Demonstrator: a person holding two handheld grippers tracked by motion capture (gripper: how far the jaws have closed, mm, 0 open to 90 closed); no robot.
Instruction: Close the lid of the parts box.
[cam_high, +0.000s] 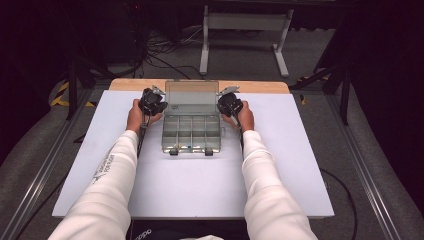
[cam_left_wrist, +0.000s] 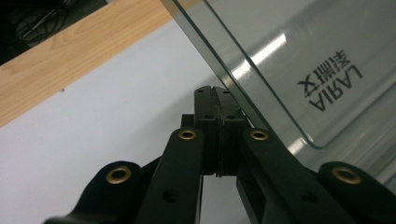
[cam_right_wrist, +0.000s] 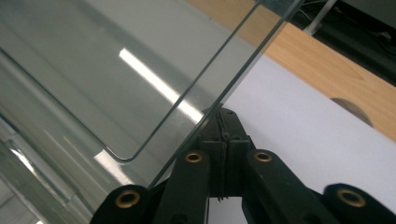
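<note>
Flanking organizer box (cam_high: 192, 131): lid (cam_high: 192, 98) already up; left gripper (cam_high: 152, 103), right gripper (cam_high: 230, 105) both closed, empty, beside lid edges.

- Lid (cam_left_wrist: 299, 56) right of the left gripper's jaws: clear, glossy plastic.
- Board (cam_left_wrist: 102, 121) left of them: matt white.
- Table edge (cam_left_wrist: 70, 65) beyond: smooth wood.

"LARIA" with Chinese characters, upside down, on clear lid (cam_left_wrist: 299, 56)
</note>
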